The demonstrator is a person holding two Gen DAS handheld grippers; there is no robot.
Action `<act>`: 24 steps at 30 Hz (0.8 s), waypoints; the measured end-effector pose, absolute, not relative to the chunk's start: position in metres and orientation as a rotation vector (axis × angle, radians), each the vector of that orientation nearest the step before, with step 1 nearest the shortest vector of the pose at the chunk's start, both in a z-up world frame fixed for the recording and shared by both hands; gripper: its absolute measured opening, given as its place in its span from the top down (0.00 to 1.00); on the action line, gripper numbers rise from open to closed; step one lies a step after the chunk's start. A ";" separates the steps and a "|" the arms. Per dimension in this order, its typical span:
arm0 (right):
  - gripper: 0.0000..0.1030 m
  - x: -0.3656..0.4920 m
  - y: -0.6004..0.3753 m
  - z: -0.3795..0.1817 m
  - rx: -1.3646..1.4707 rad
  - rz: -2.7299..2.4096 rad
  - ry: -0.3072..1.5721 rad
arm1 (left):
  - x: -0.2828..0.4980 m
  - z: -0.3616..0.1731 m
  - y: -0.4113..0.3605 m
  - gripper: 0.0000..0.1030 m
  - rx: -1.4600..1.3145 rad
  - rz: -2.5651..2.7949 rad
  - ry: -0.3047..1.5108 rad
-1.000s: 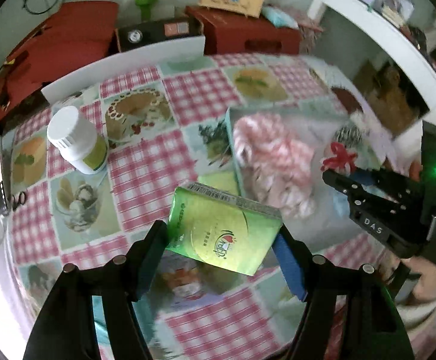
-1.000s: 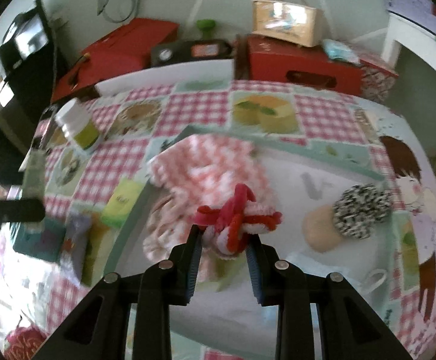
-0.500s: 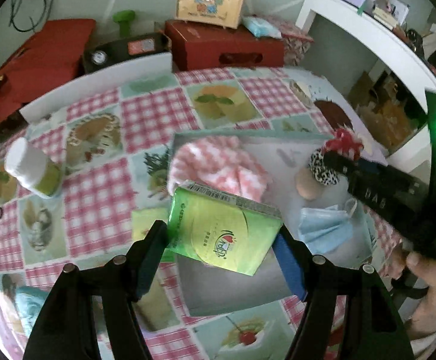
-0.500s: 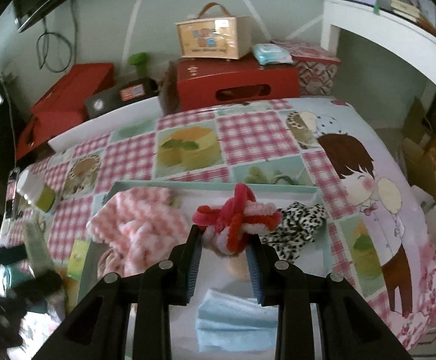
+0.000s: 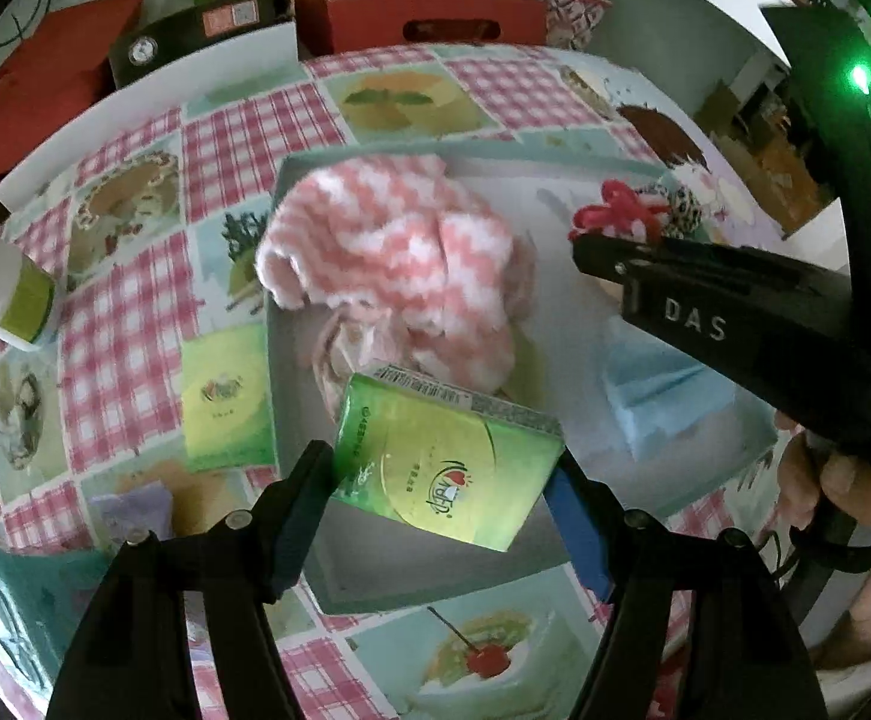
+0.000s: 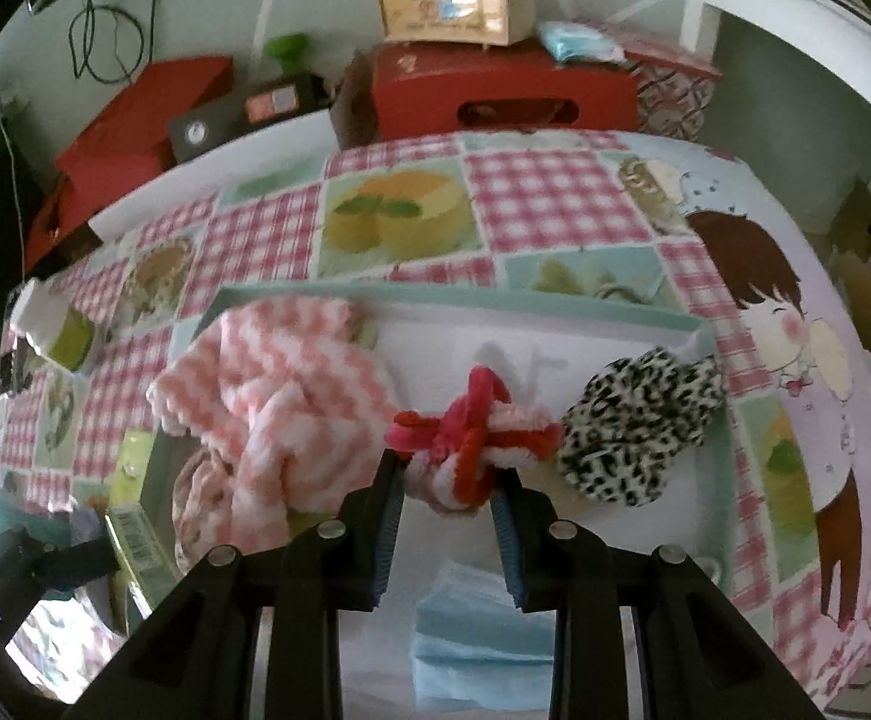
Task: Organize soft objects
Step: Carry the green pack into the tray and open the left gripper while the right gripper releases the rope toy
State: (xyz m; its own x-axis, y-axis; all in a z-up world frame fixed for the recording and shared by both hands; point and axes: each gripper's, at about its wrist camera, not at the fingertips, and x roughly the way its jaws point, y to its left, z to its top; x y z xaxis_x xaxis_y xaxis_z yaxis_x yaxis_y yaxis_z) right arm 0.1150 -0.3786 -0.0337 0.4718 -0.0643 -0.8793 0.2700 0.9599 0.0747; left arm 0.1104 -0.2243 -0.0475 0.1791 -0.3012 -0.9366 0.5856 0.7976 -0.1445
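My left gripper (image 5: pixel 441 474) is shut on a green tissue pack (image 5: pixel 444 459) and holds it above the near left part of a shallow teal-rimmed tray (image 5: pixel 435 591). My right gripper (image 6: pixel 450 495) is shut on a red and pink fuzzy hair tie (image 6: pixel 465 438), above the tray's middle (image 6: pixel 453 297); it also shows in the left wrist view (image 5: pixel 615 216). In the tray lie a pink and white fluffy cloth (image 5: pixel 393 258), a leopard-print scrunchie (image 6: pixel 639 438) and a blue face mask (image 6: pixel 483 624).
A second green tissue pack (image 5: pixel 225 399) and a purple item (image 5: pixel 129 510) lie left of the tray. A white bottle with a green label (image 5: pixel 0 294) lies at far left. Red boxes (image 6: pixel 501 90) stand behind the table. The table edge curves at right.
My left gripper has carried the tissue pack right, over the tray's near left part. My right gripper with the hair tie has moved toward the tray's right, beside the scrunchie.
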 end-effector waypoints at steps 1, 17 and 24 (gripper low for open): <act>0.70 0.115 -0.377 -0.035 0.212 -0.204 1.070 | 0.110 -0.050 -0.226 0.30 0.272 -0.642 1.250; 0.45 0.116 -0.366 -0.040 0.148 -0.230 1.113 | 0.105 -0.055 -0.226 0.30 0.254 -0.633 1.273; 0.36 0.110 -0.367 -0.027 0.141 -0.251 1.066 | 0.104 -0.038 -0.225 0.27 0.251 -0.648 1.233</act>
State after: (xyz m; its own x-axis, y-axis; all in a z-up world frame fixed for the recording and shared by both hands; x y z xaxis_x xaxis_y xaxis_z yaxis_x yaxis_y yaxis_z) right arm 0.1096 -0.3672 -0.0274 0.4588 -0.1352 -0.8782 0.2705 0.9627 -0.0069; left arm 0.1039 -0.2246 -0.0380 0.1814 -0.3218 -0.9293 0.5824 0.7965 -0.1621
